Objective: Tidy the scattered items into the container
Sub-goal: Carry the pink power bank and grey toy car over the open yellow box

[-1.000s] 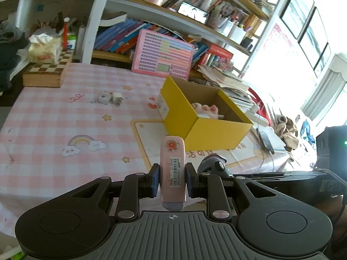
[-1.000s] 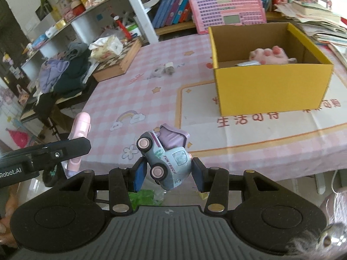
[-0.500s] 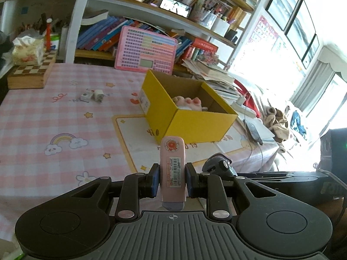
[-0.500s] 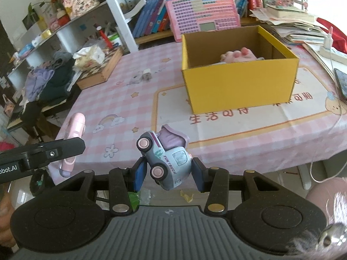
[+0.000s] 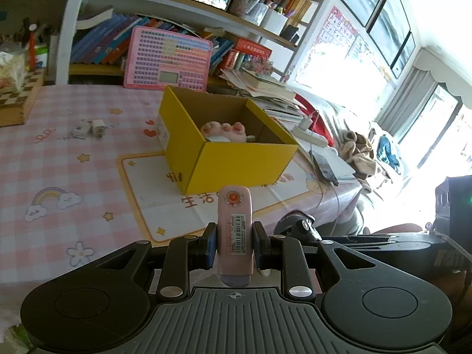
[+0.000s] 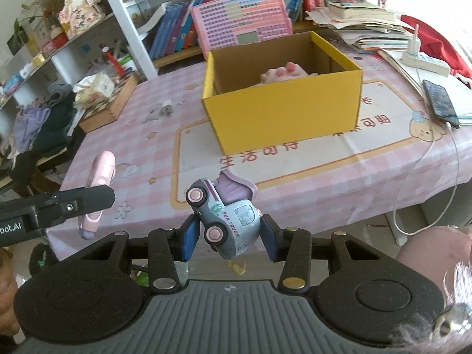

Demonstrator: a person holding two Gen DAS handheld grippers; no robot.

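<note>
Your left gripper (image 5: 234, 243) is clamped on a pink stick-shaped case (image 5: 235, 230) with a barcode label, held upright between the blue pads. Your right gripper (image 6: 228, 237) is closed on a pale blue toy truck (image 6: 225, 216) with pink wheels, tilted nose-down, marked FUN TRUCK. Both sit off the near edge of the table (image 6: 383, 159) with its pink checked cloth; from the right wrist you see the left gripper and its case off to the left. Further in, the yellow cardboard box (image 6: 283, 112) stands open on the printed mat, a pink plush paw (image 5: 225, 129) lying inside. Left of the box, two small pale items (image 5: 91, 126) lie on the cloth, too blurred to name. Behind, a pink keyboard toy (image 5: 168, 59) leans against the bookshelf.
</note>
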